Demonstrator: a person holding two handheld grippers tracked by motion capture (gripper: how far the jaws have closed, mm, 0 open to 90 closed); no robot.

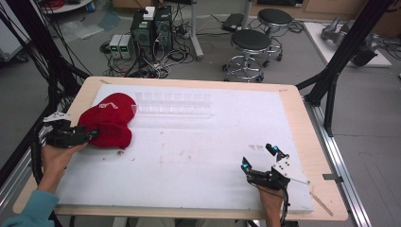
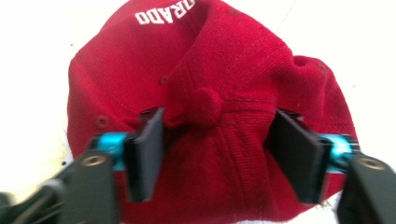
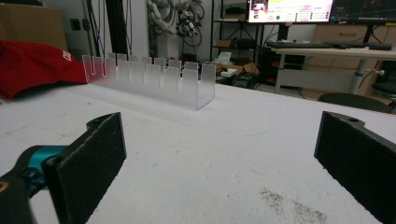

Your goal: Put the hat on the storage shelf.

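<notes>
A red baseball cap (image 1: 108,120) with white lettering lies at the left of the white mat (image 1: 198,156). My left gripper (image 1: 92,135) reaches into its near side. In the left gripper view the two black pads (image 2: 147,154) press the cap's crown (image 2: 210,60) from both sides, just below the top button, and the fabric bunches between them (image 2: 218,116). My right gripper (image 1: 258,157) rests at the front right of the mat, open, with nothing between its jaws (image 3: 219,126). From there the cap (image 3: 32,60) shows far off at the left.
A clear acrylic slotted rack (image 1: 172,104) stands along the back of the mat, just right of the cap, and also shows ahead of the right gripper (image 3: 154,77). The wooden table rim (image 1: 302,123) frames the mat. Stools and computers stand on the floor beyond.
</notes>
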